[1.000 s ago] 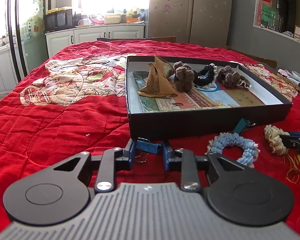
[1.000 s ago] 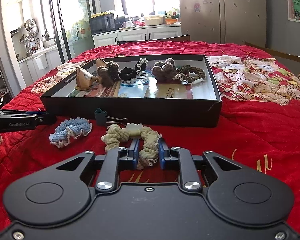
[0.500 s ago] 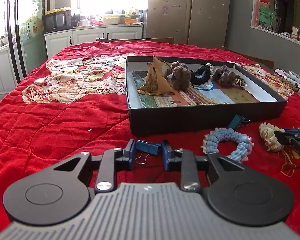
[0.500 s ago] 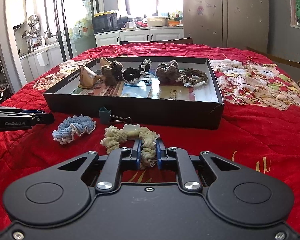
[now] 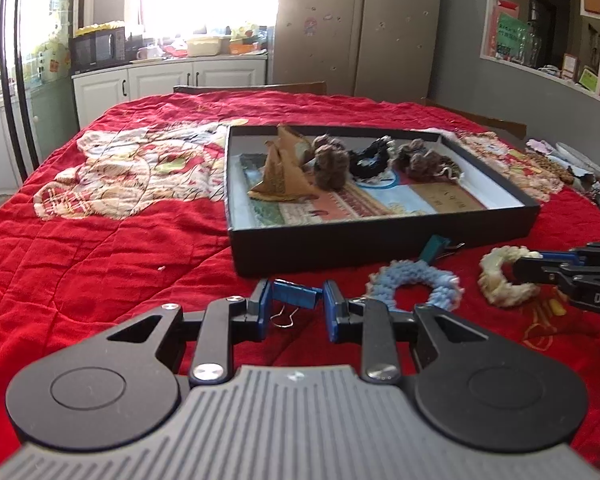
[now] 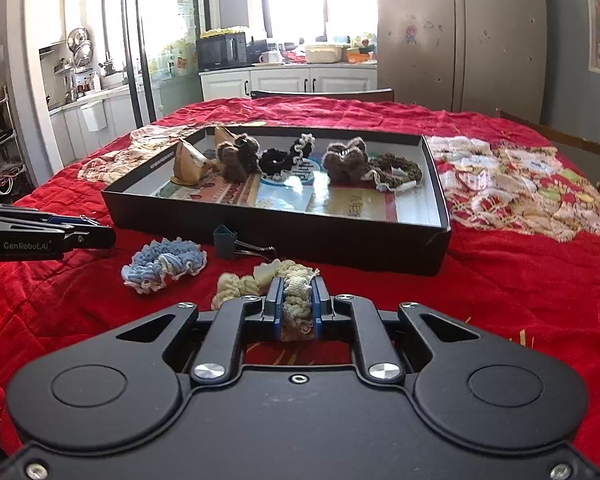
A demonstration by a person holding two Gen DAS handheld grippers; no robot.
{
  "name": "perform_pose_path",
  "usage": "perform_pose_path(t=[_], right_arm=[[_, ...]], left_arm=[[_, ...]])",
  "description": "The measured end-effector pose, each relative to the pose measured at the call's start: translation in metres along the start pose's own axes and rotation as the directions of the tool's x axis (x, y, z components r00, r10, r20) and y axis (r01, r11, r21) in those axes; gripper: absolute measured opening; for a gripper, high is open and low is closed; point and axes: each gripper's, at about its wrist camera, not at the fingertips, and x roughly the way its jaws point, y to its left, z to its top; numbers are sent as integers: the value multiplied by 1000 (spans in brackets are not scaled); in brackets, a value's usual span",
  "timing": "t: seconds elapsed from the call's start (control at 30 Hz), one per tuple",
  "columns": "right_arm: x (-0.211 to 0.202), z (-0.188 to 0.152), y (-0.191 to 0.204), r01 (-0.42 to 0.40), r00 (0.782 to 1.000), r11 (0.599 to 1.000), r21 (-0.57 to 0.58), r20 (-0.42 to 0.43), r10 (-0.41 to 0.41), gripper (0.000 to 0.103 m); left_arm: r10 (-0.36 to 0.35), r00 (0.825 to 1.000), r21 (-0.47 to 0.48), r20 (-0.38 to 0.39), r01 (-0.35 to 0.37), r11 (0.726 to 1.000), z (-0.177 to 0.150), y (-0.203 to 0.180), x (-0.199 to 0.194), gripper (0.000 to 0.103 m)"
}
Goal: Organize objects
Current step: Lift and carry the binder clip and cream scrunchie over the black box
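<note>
Clamping a blue binder clip (image 5: 297, 294) between its fingers, the left gripper (image 5: 296, 308) sits at 6 o'clock of the black box (image 5: 380, 240). The right gripper (image 6: 297, 306) is squeezed on a cream scrunchie (image 6: 296, 292). A blue scrunchie (image 6: 165, 263) lies at its 10 o'clock on the red blanket (image 6: 520, 280).

Both views were taken low over the red-covered surface (image 5: 100, 248), faced toward 12 o'clock. The black tray (image 5: 380, 240) (image 6: 276, 236) was shared: at 1 o'clock in the left view, 12 o'clock in the right.
</note>
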Motion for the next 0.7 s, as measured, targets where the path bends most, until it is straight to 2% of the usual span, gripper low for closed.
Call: perform_pose_path(t=[0.27,0.7], right_arm=[[-15,9,6,-9,999,1000,-26,47,10,13],[-37,27,14,-12,993,998,-62,119,19,13]], left_arm=[[-49,998,21,39,48,999,11,-13,-14,31],[-86,993,48,79,82,995,28,-24,-19,31]])
